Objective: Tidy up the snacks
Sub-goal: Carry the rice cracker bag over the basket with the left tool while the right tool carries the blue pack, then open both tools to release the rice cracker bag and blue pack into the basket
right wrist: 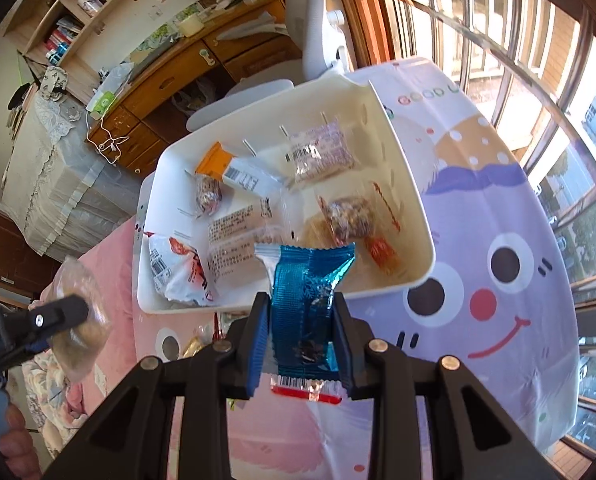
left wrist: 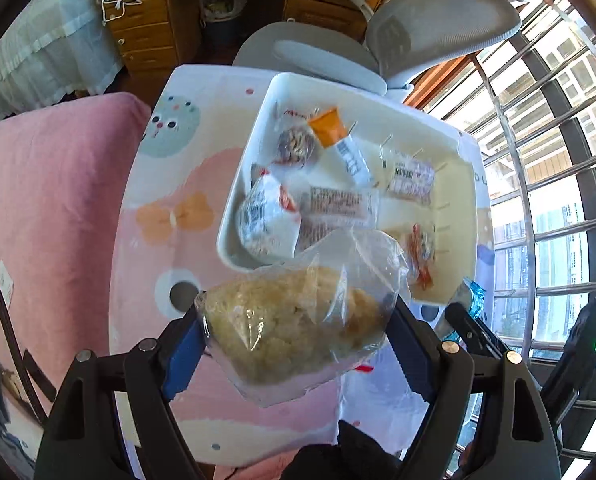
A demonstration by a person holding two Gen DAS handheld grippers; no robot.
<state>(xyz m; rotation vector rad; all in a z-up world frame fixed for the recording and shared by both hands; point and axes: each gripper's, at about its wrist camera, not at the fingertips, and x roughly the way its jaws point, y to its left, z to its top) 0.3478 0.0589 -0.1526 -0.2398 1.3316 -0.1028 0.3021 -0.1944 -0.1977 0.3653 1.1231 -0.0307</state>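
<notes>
A table (left wrist: 153, 248) draped in a smooth printed cloth, pink and lilac with cartoon faces, a bow and dots, fills the lower part of both views. On it sits a white plastic bin (left wrist: 253, 148), rectangular with rounded corners and short slots along its inner walls; in the right wrist view it shows as the same glossy tub (right wrist: 408, 184). Behind the table stands a grey mesh chair (left wrist: 438, 28), and beyond that a wooden desk (left wrist: 149, 20) with drawers.

Inside the bin lie several crinkly packets: a white pillow pack (left wrist: 265, 220) with red print and a barcode at the near left, a flat clear wrapper with dense text (left wrist: 340, 202) in the middle, a slim orange-and-white stick (left wrist: 338, 144) lying diagonally, a clear pouch of dark nuts (left wrist: 295, 146) by the far left wall, and a pinkish barcode sachet (left wrist: 412, 178) toward the far right.

The left gripper (left wrist: 295, 332) pinches a bulging clear bag (left wrist: 298, 320) of pale, crumbly, grainy filling between its blue pads, held above the table just short of the bin's near rim, the loose film puffing up over the rim.

The right gripper (right wrist: 300, 336) is clamped on a shiny blue foil packet (right wrist: 306, 296) with ribbed, crimped ends, a white seam at its top and a red barcode strip at its bottom; it hangs upright at the bin's near edge.
</notes>
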